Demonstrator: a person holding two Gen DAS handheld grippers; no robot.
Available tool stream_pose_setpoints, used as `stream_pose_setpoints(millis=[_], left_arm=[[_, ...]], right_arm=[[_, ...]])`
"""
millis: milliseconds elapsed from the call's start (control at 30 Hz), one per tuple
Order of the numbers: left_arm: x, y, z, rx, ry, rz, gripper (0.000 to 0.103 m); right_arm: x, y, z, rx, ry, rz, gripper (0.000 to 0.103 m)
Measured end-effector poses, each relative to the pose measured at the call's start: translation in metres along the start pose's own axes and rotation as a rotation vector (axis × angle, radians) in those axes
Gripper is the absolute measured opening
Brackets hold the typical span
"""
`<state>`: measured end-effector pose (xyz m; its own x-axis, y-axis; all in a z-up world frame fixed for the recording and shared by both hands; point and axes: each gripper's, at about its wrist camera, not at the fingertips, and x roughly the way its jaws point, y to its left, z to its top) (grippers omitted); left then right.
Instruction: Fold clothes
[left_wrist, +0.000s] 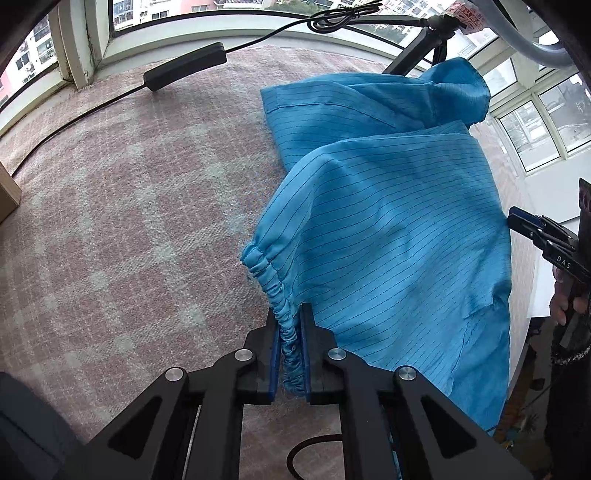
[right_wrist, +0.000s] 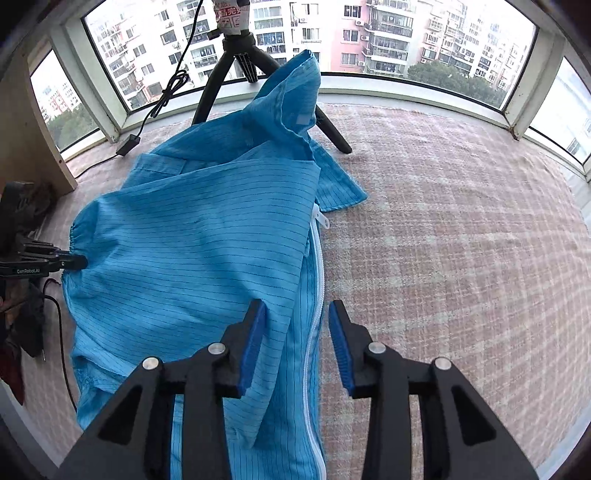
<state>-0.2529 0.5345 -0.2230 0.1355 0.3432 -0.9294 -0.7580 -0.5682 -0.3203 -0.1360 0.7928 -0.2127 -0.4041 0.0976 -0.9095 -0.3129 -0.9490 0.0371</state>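
A blue pinstriped jacket with a white zipper lies on a pink checked cloth surface; it also shows in the right wrist view. My left gripper is shut on the gathered elastic cuff of a sleeve folded across the body, and shows at the left edge of the right wrist view. My right gripper is open just above the zipper edge, holding nothing. It shows at the right in the left wrist view.
A black tripod stands behind the jacket's raised collar by the window. A black power adapter with cable lies at the back. A wooden board stands at the left. The checked cloth stretches right of the jacket.
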Motion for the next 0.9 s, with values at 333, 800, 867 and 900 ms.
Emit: stream_pose_setpoints(millis=[333, 800, 867, 900], left_arm=[[0.002, 0.004, -0.008, -0.018, -0.010, 0.005, 0.008], [0.001, 0.007, -0.014, -0.007, -0.001, 0.022, 0.008], [0.001, 0.007, -0.015, -0.002, 0.000, 0.029, 0.008], [0.001, 0.007, -0.015, -0.002, 0.000, 0.030, 0.008]], right_arm=[[0.049, -0.006, 0.072, -0.008, 0.013, -0.008, 0.039], [0.041, 0.003, 0.085, -0.006, -0.093, 0.103, 0.026], [0.045, 0.011, 0.091, -0.035, -0.082, 0.113, 0.026], [0.049, 0.015, 0.095, -0.053, -0.076, 0.113, 0.026]])
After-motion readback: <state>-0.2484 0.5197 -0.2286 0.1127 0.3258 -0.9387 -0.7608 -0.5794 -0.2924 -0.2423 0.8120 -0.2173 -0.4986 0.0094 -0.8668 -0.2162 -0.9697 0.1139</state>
